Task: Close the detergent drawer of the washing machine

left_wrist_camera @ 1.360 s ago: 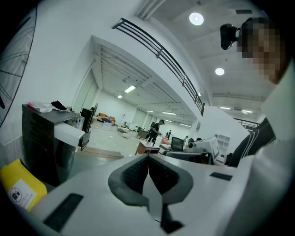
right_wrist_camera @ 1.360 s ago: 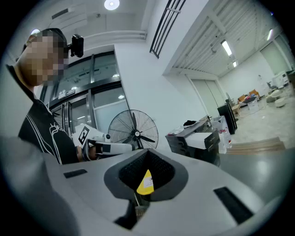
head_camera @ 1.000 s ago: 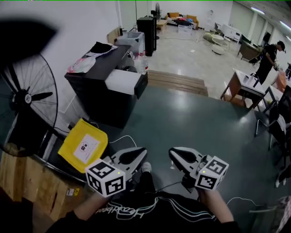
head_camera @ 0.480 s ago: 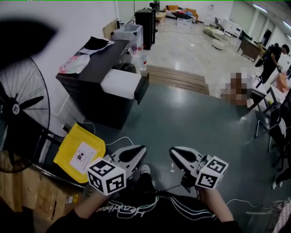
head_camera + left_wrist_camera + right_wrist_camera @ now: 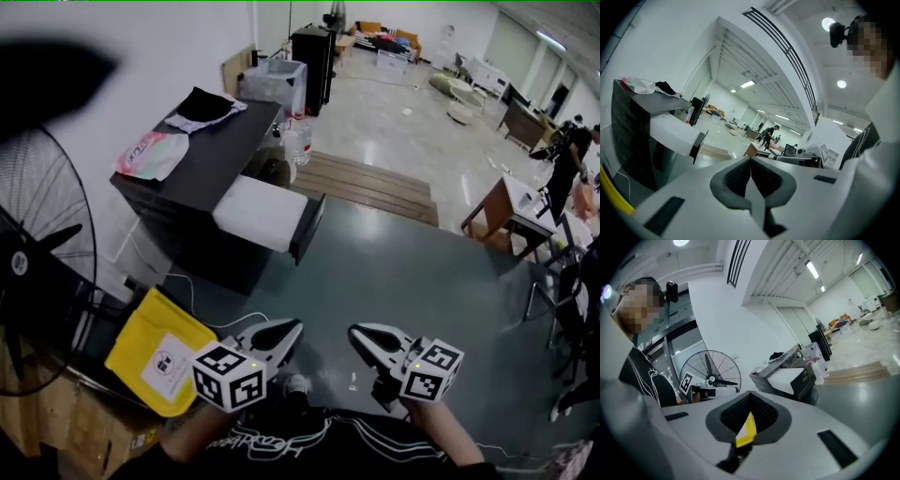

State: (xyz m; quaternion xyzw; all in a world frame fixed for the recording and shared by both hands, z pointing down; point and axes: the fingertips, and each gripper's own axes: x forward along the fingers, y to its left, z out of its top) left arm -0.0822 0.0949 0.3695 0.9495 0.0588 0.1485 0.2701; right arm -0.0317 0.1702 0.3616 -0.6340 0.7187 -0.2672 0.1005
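In the head view a black washing machine (image 5: pixel 183 192) stands at the left with its white detergent drawer (image 5: pixel 262 214) pulled far out toward the right, black front panel (image 5: pixel 308 229) at its end. My left gripper (image 5: pixel 287 329) and right gripper (image 5: pixel 360 334) are held low, close to my body, well short of the drawer, both shut with nothing between the jaws. The left gripper view has its closed tips (image 5: pixel 750 159) below the drawer (image 5: pixel 670 133) at left. In the right gripper view the closed tips (image 5: pixel 750 393) sit below the drawer (image 5: pixel 790 376).
A large standing fan (image 5: pixel 28 272) and a yellow bag (image 5: pixel 155 352) are at my left, with a wooden crate (image 5: pixel 56 431) below them. Clothes (image 5: pixel 150 155) lie on the machine. Bottles (image 5: pixel 298 141) and a wooden step (image 5: pixel 366 183) lie beyond; a desk (image 5: pixel 506 211) stands right.
The view has shifted so the machine and its drawer sit lower and nearer the middle. Both grippers stay shut in front of my body. The drawer stays pulled out.
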